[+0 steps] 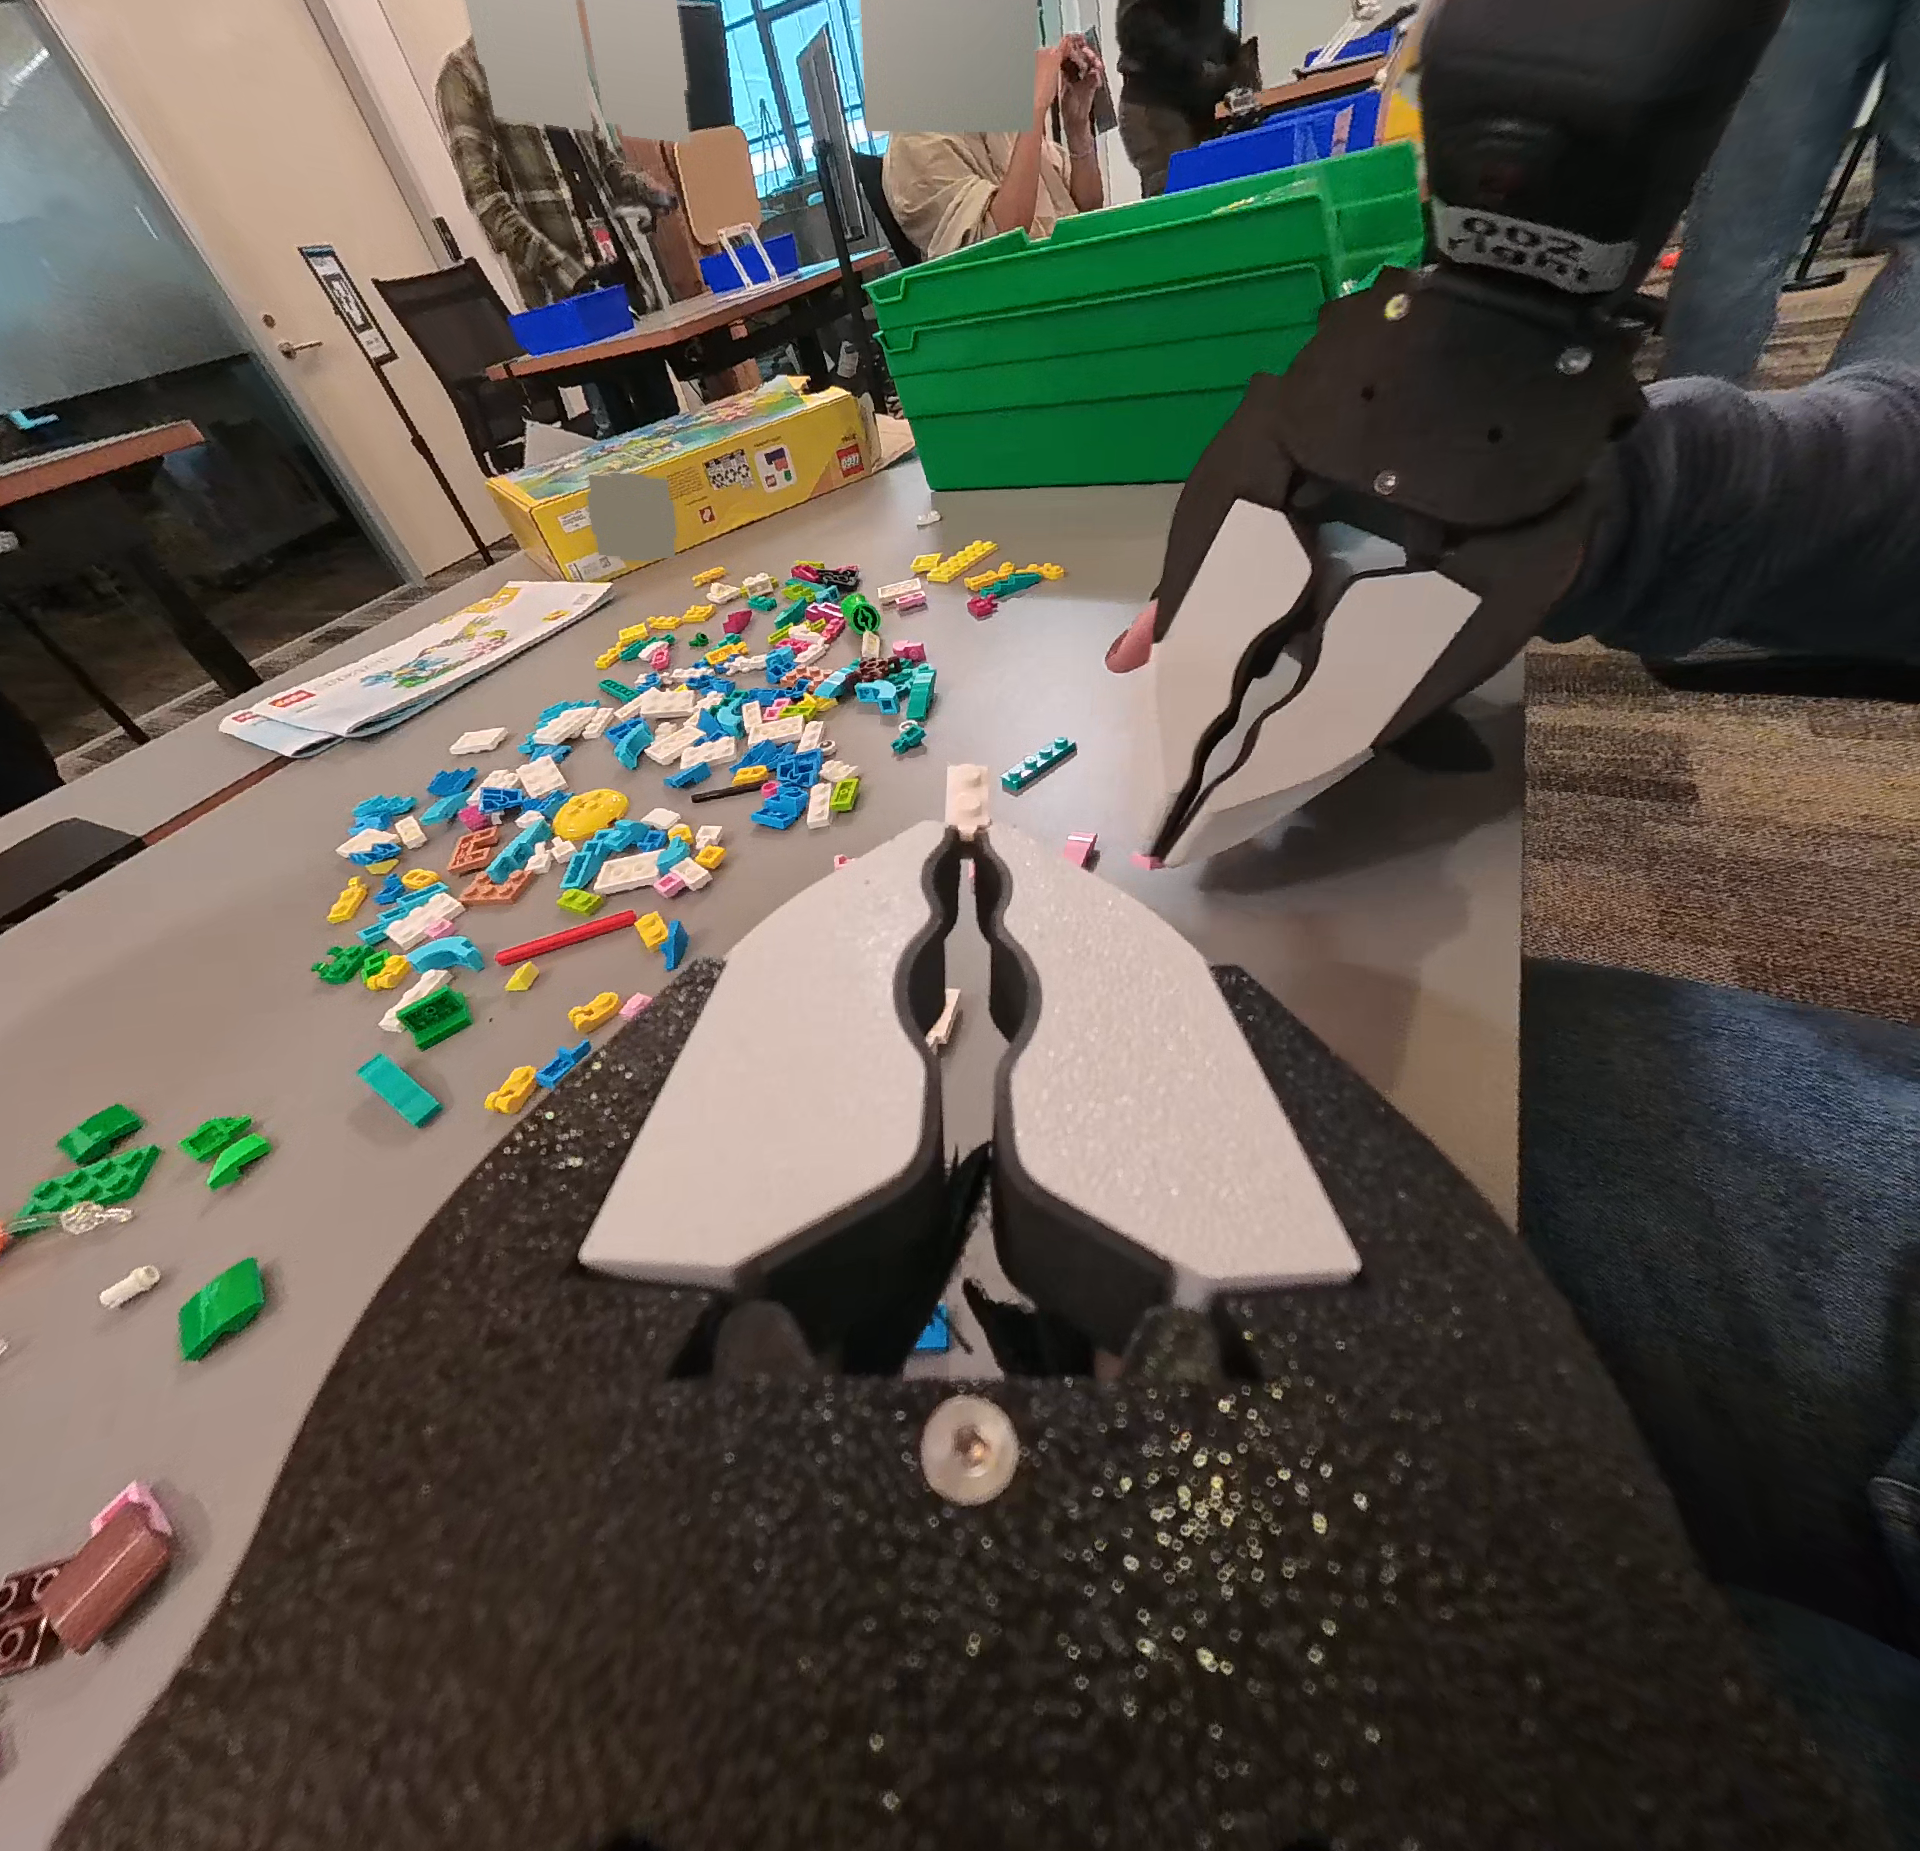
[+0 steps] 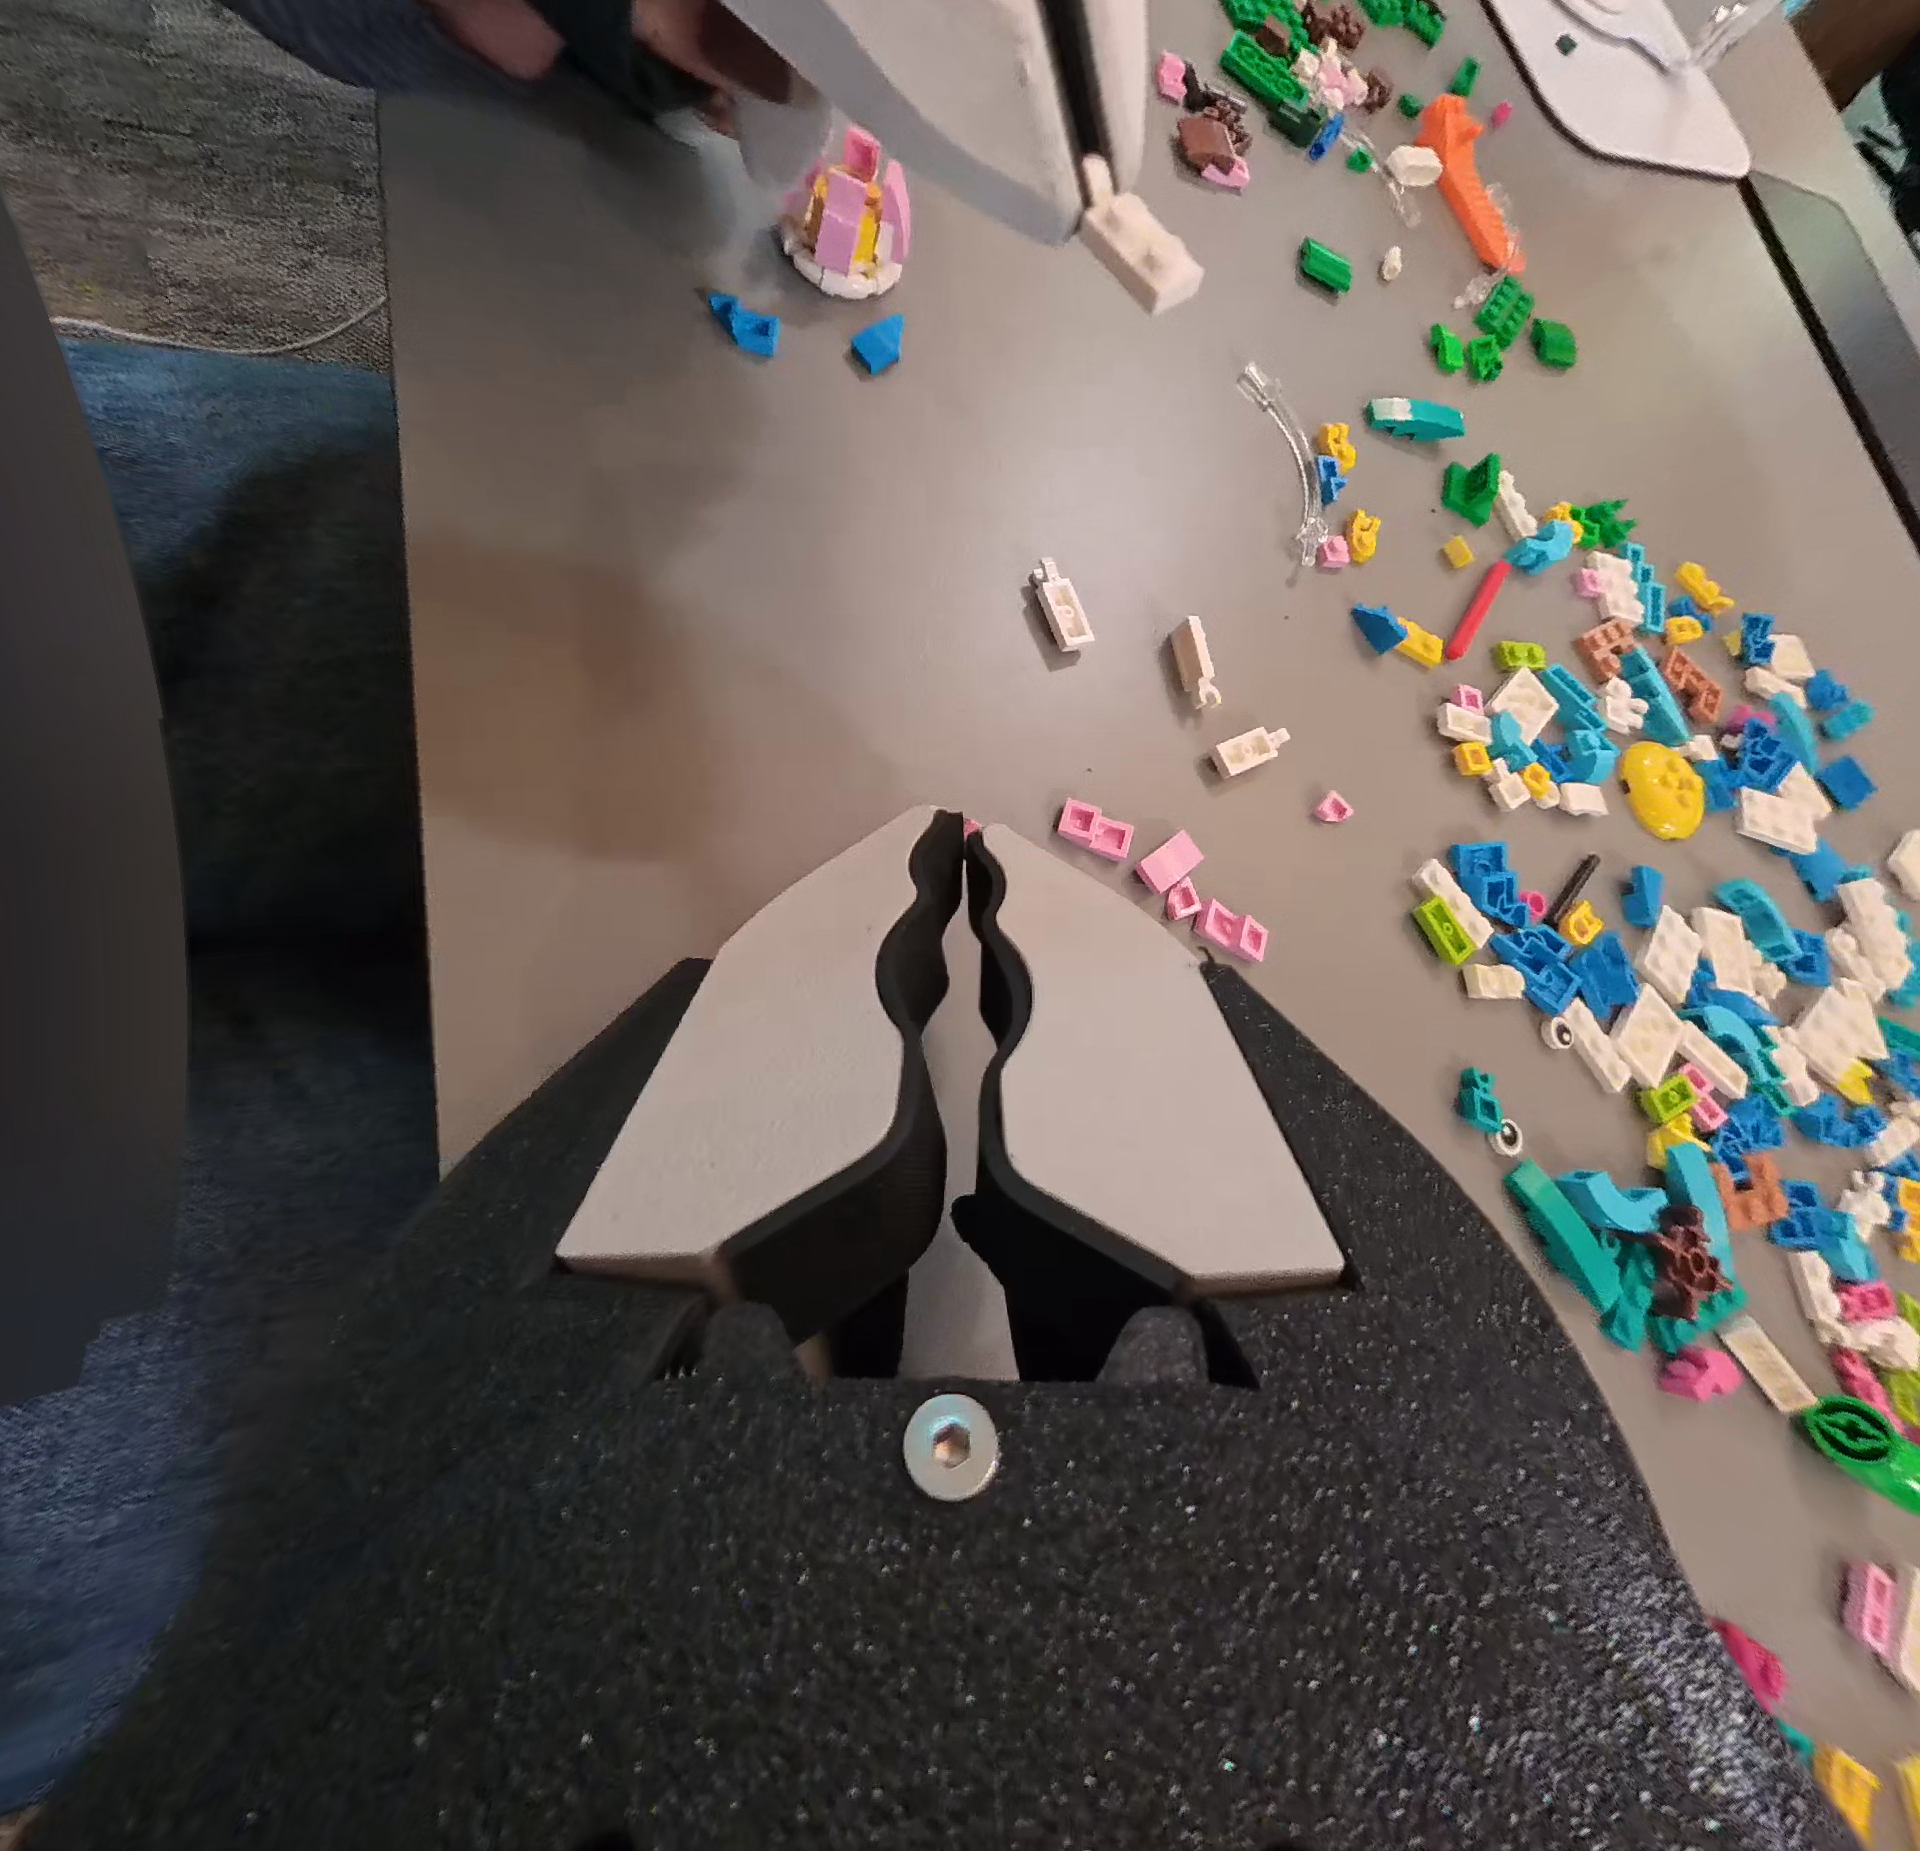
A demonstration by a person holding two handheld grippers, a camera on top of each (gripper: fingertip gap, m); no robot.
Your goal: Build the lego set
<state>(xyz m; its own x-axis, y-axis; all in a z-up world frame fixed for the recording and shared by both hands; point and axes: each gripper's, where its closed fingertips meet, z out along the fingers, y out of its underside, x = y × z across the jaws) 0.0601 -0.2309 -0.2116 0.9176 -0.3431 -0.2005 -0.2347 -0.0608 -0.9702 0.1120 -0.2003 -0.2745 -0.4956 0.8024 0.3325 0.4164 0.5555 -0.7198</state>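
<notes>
Holding a small white brick (image 1: 968, 802) at its tips, the left gripper (image 1: 968, 833) is closed on it above the grey table (image 1: 1039, 575); in the right wrist view the same white brick (image 2: 1138, 248) sticks out from the left gripper (image 2: 1091, 175) and hangs over the table (image 2: 644, 513), near a small pink and yellow flower model (image 2: 847, 217) that stands there; the right gripper (image 2: 961, 833) points down to the table with its fingers almost together, and a tiny pink piece (image 2: 970, 825) sits between the tips; in the left wrist view this pink piece (image 1: 1147, 859) touches the table under the right gripper (image 1: 1166, 851); more pink bricks (image 2: 1164, 871) lie just beside it; a big heap of loose bricks (image 1: 665, 762) in blue, white and yellow covers the middle of the table; behind it lie a booklet (image 1: 416, 658), a yellow box (image 1: 707, 471) and stacked green trays (image 1: 1101, 367).
</notes>
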